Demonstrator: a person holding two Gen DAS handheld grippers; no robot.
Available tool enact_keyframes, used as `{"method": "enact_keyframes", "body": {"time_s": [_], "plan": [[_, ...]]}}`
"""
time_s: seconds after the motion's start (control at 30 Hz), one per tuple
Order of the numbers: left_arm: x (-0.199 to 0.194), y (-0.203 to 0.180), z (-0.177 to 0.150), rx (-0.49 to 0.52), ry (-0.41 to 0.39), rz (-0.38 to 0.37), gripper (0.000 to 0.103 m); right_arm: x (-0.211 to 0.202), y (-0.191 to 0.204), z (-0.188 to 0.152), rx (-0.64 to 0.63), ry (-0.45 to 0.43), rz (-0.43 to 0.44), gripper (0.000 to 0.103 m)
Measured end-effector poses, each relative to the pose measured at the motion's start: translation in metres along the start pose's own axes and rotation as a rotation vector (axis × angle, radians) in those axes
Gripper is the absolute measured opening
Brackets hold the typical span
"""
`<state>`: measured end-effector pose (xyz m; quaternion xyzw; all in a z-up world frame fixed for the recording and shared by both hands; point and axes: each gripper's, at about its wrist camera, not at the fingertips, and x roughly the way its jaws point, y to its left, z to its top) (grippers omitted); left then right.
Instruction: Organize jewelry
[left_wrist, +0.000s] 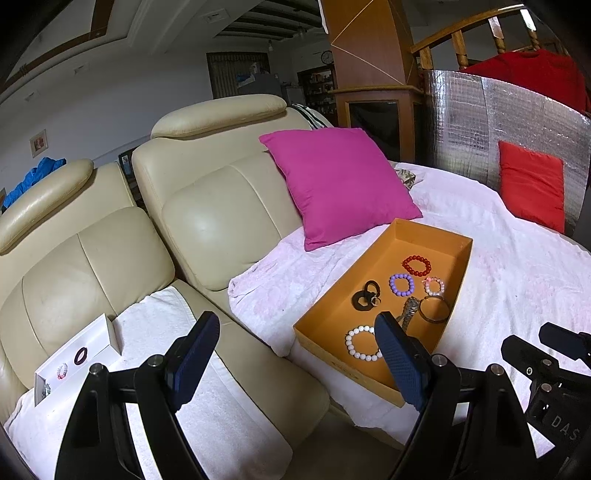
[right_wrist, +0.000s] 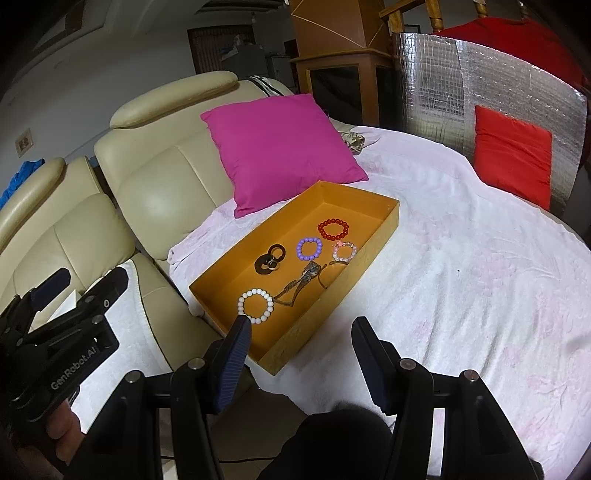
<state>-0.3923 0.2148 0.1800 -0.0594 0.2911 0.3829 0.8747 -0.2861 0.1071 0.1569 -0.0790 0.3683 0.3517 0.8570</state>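
Both the left gripper (left_wrist: 297, 334) and right gripper (right_wrist: 301, 334) hang spread and empty; ahead, the white bead bracelet (right_wrist: 256, 301) looks light, probably slippery, best pinched across its rim.

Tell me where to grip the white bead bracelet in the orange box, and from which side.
Probably from above: the white bead bracelet lies flat in the orange box, whose walls block a side approach. Put one finger inside the ring, one outside, pinching the far arc, which has open floor around it.
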Motion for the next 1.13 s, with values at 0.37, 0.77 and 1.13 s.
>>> {"method": "enact_keyframes", "body": {"time_s": [0.37,0.77,1.13], "plan": [[0.007,0.004,0.002,-0.004,0.013,-0.003,0.086,0.007,0.004,0.005,-0.009,0.003,-0.007,0.061],[0.027,0.007,0.009,-0.004,0.036,-0.002,0.086,0.031,0.007,0.02,-0.022,0.015,-0.005,0.061],[0.048,-0.023,0.016,0.052,0.029,-0.068,0.086,0.069,-0.018,0.041,0.013,-0.011,0.037,0.061]]}}
